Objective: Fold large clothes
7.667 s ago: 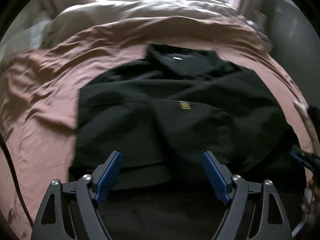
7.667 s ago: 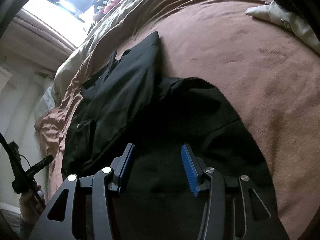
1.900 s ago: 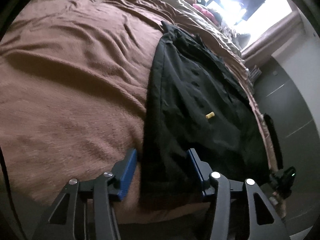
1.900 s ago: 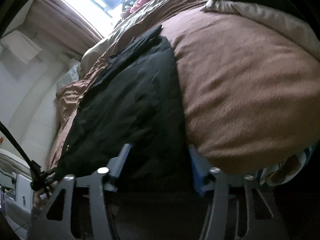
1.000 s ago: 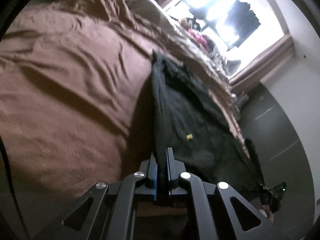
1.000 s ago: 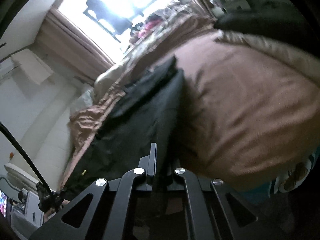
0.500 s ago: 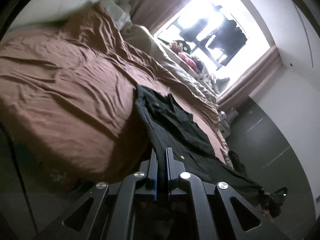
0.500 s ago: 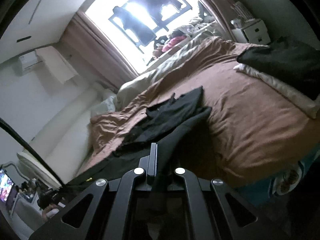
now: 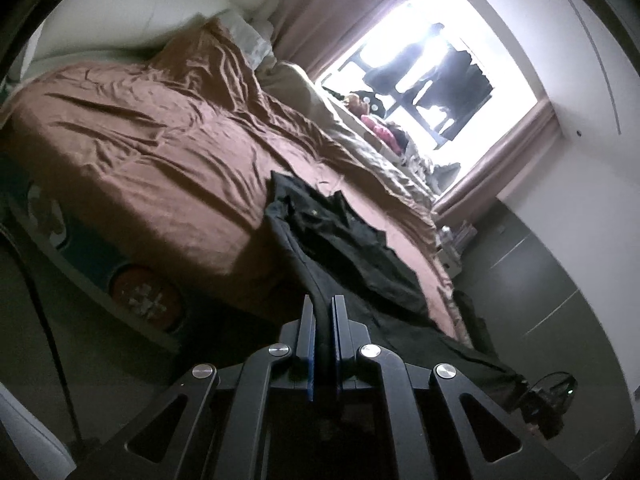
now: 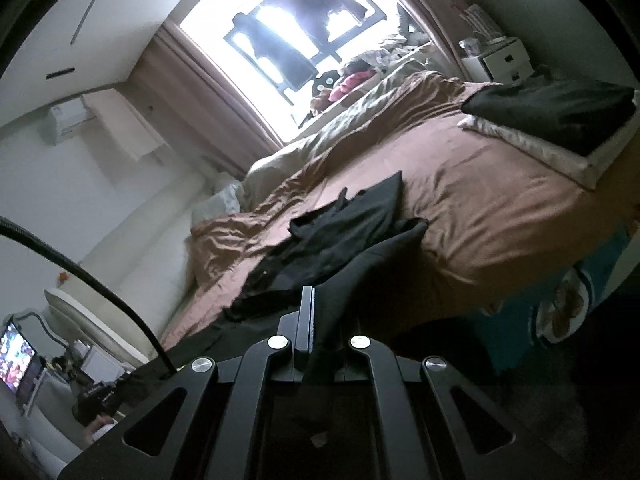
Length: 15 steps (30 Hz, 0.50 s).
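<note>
A large black garment [image 9: 352, 248] lies stretched from the brown bed [image 9: 160, 152] toward me, its near hem lifted off the bed's front edge. My left gripper [image 9: 322, 308] is shut on one hem corner. My right gripper [image 10: 316, 312] is shut on the other corner of the black garment [image 10: 344, 232]. Both grippers are pulled back and raised away from the bed. The collar end still rests on the brown sheet [image 10: 480, 184].
Folded dark and cream clothes [image 10: 560, 120] sit at the bed's right end. A beige duvet [image 9: 360, 136] and soft toys lie by the bright window [image 9: 420, 72]. A white drawer unit [image 10: 500, 60] stands beside it. Dark wardrobe doors [image 9: 540, 280] are on the right.
Both grippers closed on the garment's hem corners, then lifted and drew back from the bed. The garment now hangs taut between the bed and the grippers.
</note>
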Motion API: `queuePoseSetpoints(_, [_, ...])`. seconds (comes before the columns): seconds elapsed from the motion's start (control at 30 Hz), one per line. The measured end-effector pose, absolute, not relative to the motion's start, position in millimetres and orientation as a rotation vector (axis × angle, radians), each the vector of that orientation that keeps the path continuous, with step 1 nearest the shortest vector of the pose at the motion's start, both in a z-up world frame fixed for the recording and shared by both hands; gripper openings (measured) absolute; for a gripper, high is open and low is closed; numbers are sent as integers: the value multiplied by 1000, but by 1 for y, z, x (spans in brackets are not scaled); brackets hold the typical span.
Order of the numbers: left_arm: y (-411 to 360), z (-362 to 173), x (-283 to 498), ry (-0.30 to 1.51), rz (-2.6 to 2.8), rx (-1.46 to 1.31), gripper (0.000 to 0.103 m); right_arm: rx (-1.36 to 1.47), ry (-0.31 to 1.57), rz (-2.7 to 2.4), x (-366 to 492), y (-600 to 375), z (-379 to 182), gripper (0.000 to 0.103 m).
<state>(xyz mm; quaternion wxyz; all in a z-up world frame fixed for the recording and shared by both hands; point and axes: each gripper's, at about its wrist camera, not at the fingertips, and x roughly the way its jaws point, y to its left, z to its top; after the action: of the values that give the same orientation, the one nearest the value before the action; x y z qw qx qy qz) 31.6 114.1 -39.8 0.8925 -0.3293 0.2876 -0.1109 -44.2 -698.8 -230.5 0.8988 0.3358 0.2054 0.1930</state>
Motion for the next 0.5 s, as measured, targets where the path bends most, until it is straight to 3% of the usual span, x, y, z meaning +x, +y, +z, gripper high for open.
queuePoseSetpoints(0.5, [112,29,109,460,-279,-642,6,735,274,409,11,-697,-167,0])
